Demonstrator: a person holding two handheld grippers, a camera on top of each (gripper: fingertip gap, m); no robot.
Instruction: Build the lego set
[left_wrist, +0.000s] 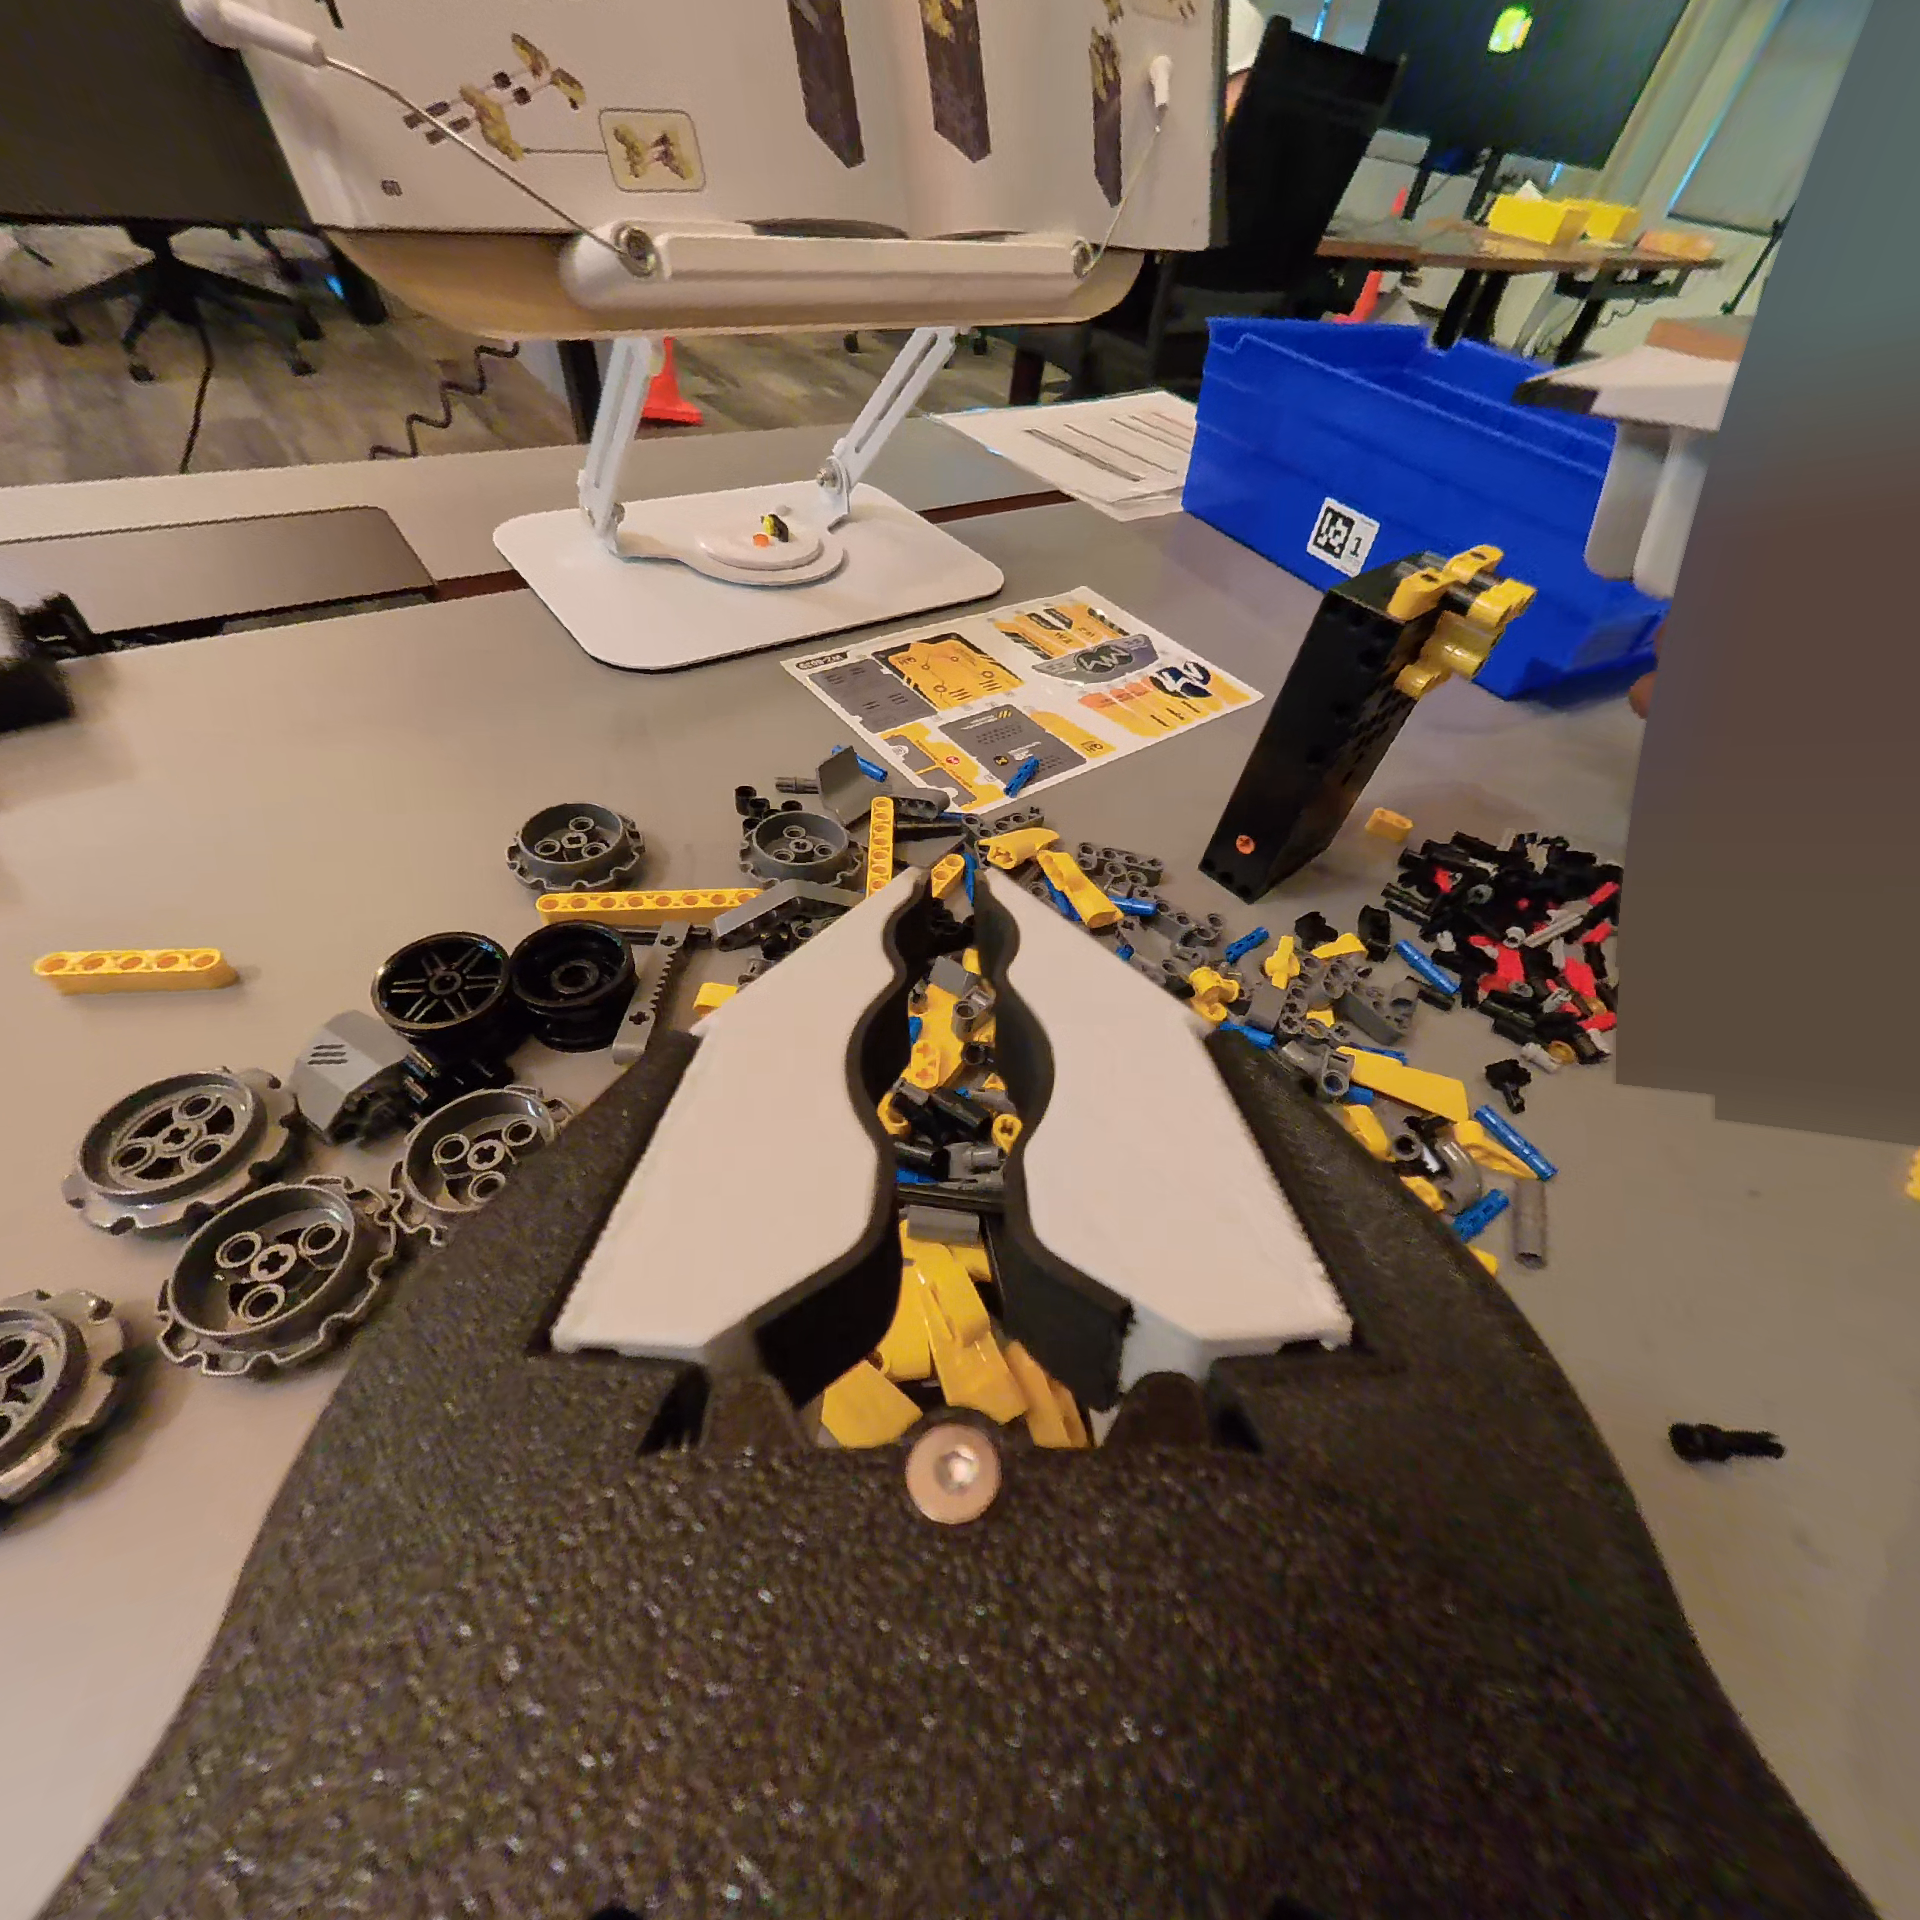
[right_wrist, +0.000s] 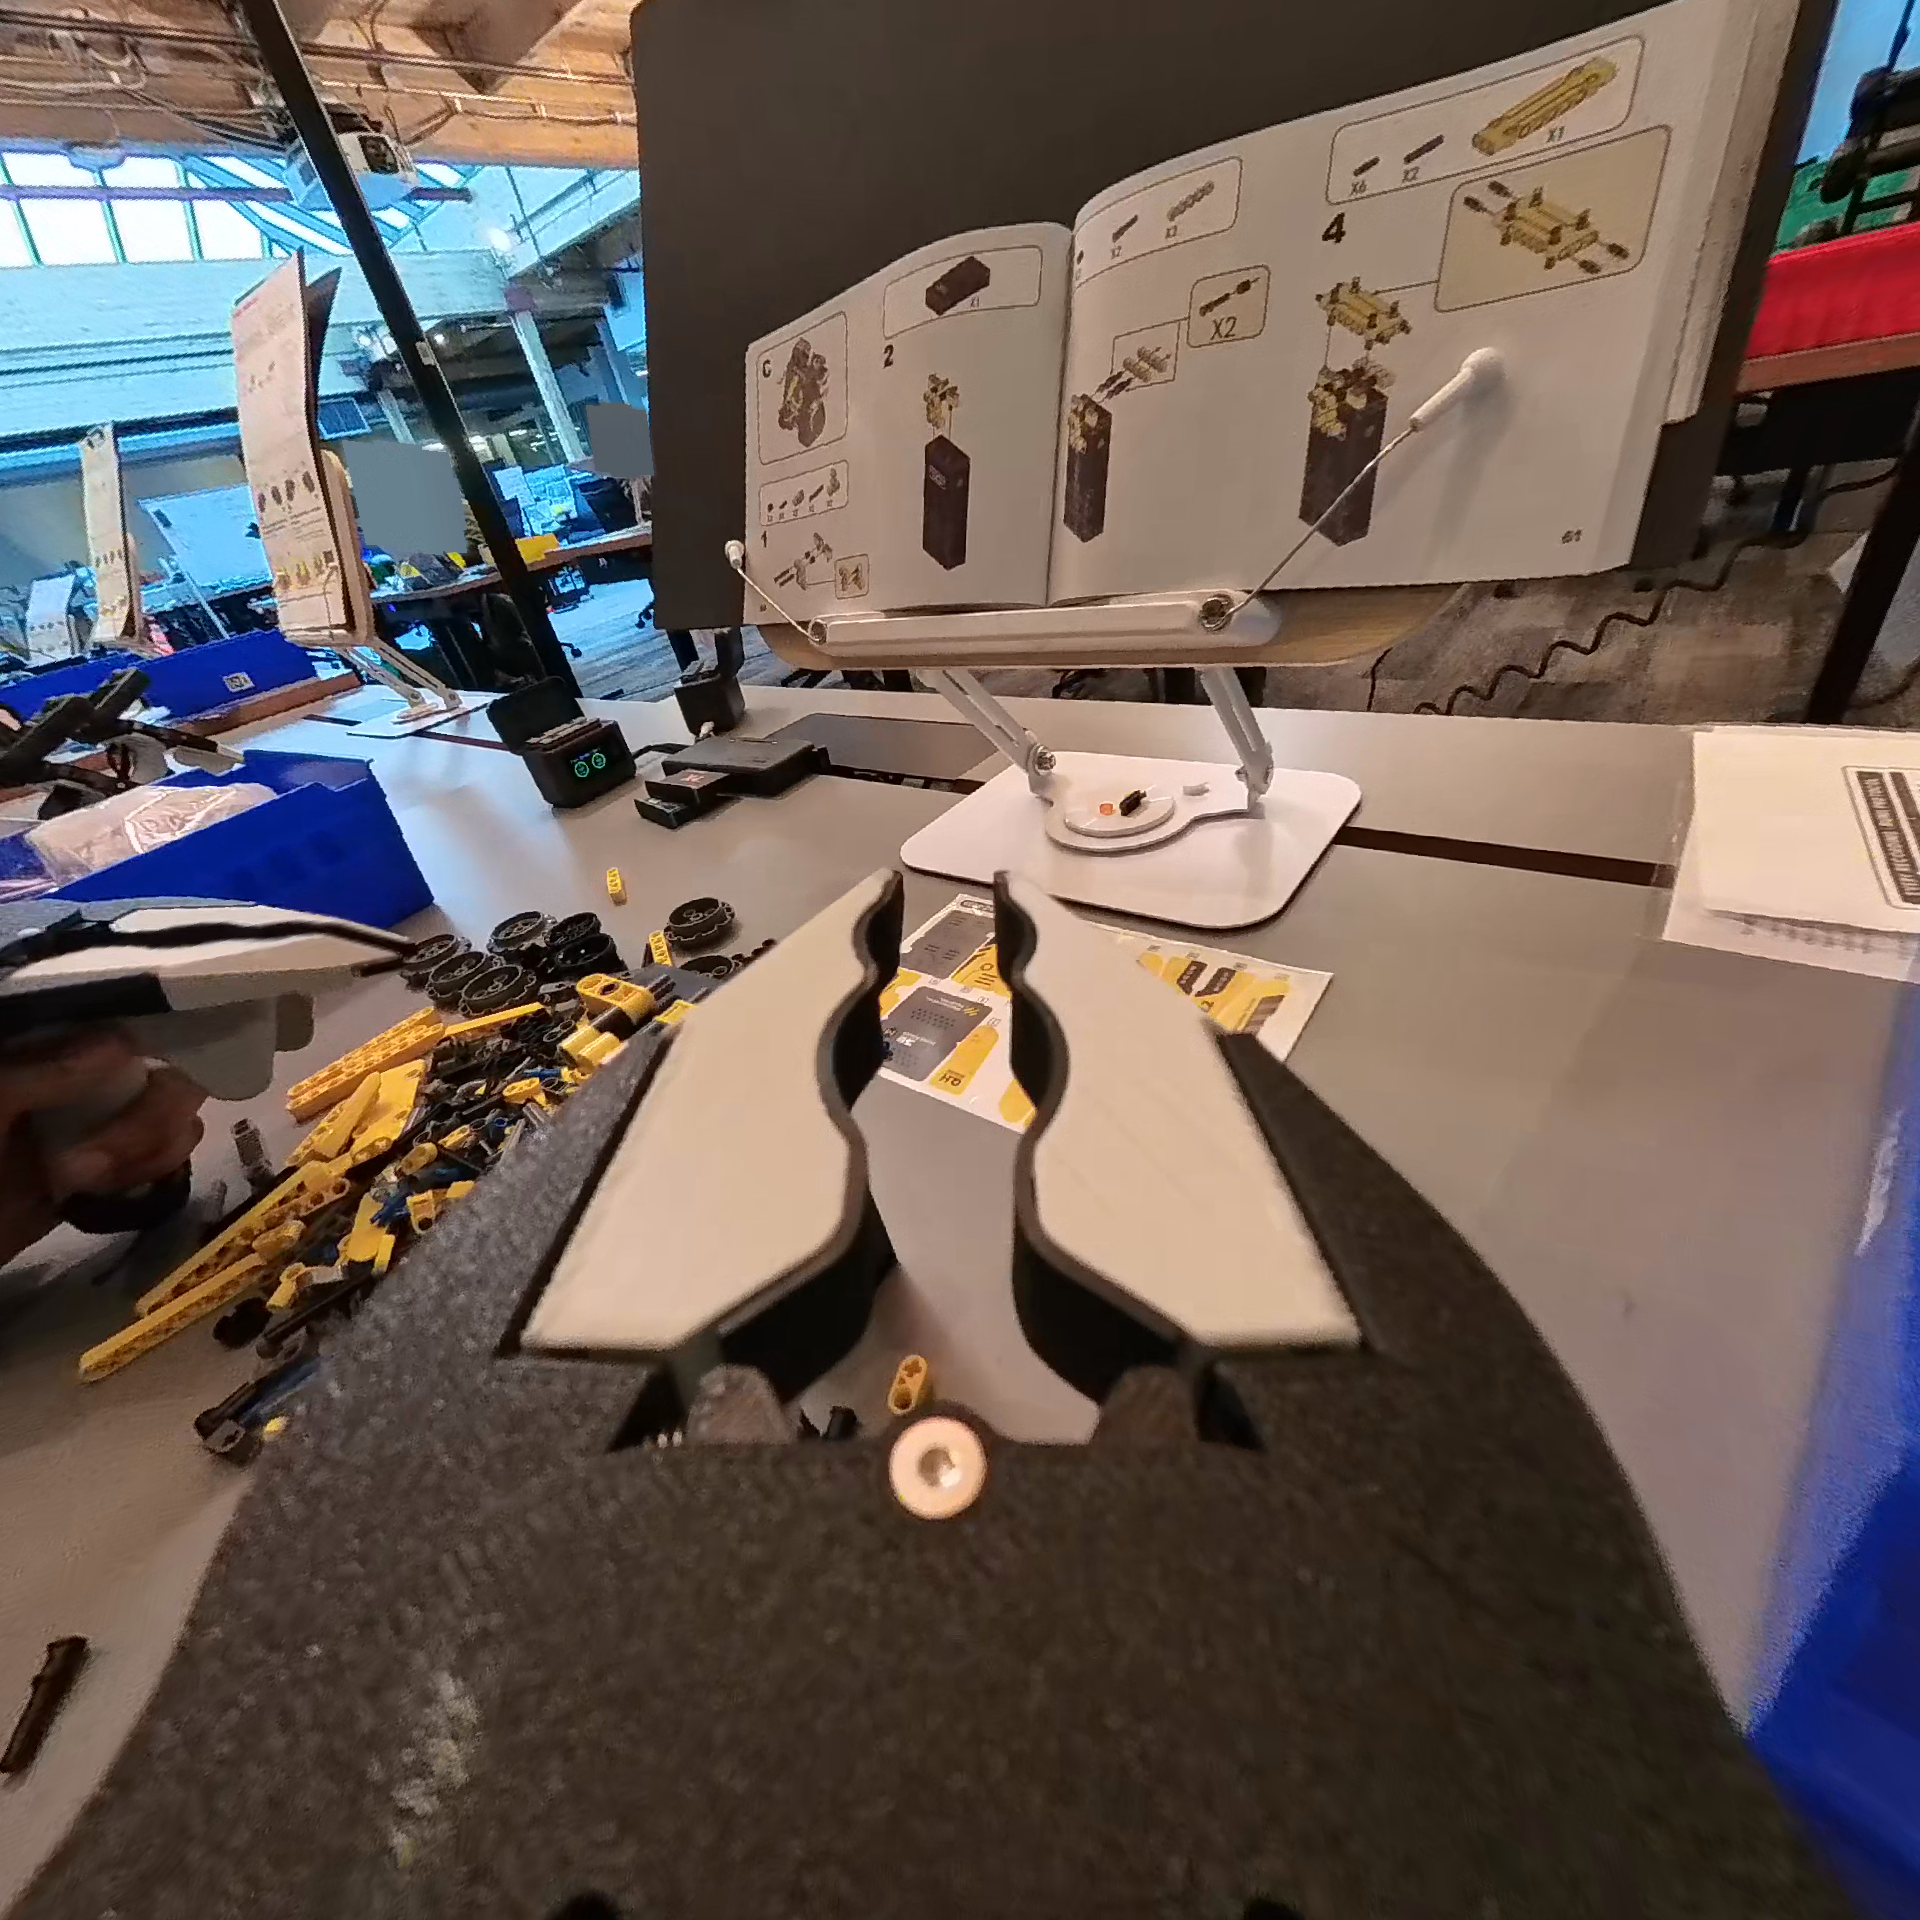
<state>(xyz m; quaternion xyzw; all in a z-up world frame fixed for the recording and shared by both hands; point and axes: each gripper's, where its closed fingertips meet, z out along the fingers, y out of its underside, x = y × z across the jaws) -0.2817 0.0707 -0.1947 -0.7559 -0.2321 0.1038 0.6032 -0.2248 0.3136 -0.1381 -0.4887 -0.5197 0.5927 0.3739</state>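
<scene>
The left tool (left_wrist: 951, 883), jaws nearly together and empty, hovers over the brick pile (left_wrist: 966, 1101); right of that pile, the right tool (right_wrist: 945, 894) hangs open, empty, above the sticker sheet (right_wrist: 940, 1039).

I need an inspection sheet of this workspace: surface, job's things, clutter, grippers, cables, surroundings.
Surface: grey table.
Job's things: mixed brick pile; wheels; black block assembly leaning upright; sticker sheet; open manual on white stand.
Clutter: blue bin; papers.
Grippers: left gripper nearly closed, empty, over pile; right gripper open, empty, over sticker sheet.
Cables: coiled cord behind table.
Surroundings: office chairs, further tables.
</scene>
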